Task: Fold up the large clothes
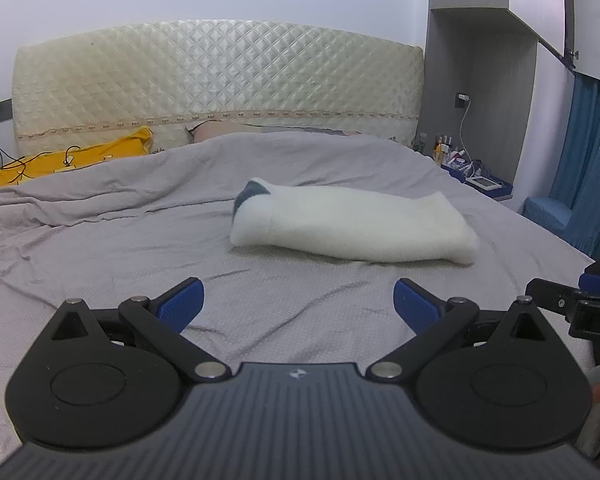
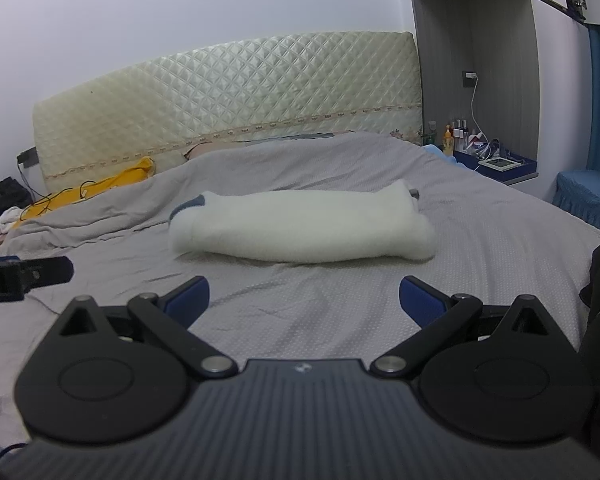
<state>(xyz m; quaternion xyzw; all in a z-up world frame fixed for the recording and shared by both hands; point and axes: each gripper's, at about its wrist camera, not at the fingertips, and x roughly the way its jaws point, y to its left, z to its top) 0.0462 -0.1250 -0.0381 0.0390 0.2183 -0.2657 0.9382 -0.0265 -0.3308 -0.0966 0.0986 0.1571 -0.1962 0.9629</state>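
White garment (image 1: 348,224) folded into a thick bundle mid-bed, well clear of left gripper (image 1: 298,304) and right gripper (image 2: 304,300), both spread wide and empty above the grey sheet (image 1: 140,248). Looks finished; if tidying, pinch near-edge corners, lift evenly, avoid dragging.

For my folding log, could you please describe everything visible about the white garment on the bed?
The white garment looks thick and fleecy, folded into a long, puffy bundle with a dark blue-grey trim showing at its left end. It lies flat on the grey bedsheet, lengthwise across both views, midway up the bed. Only the sheet touches it; both tongs are open, well short of it.
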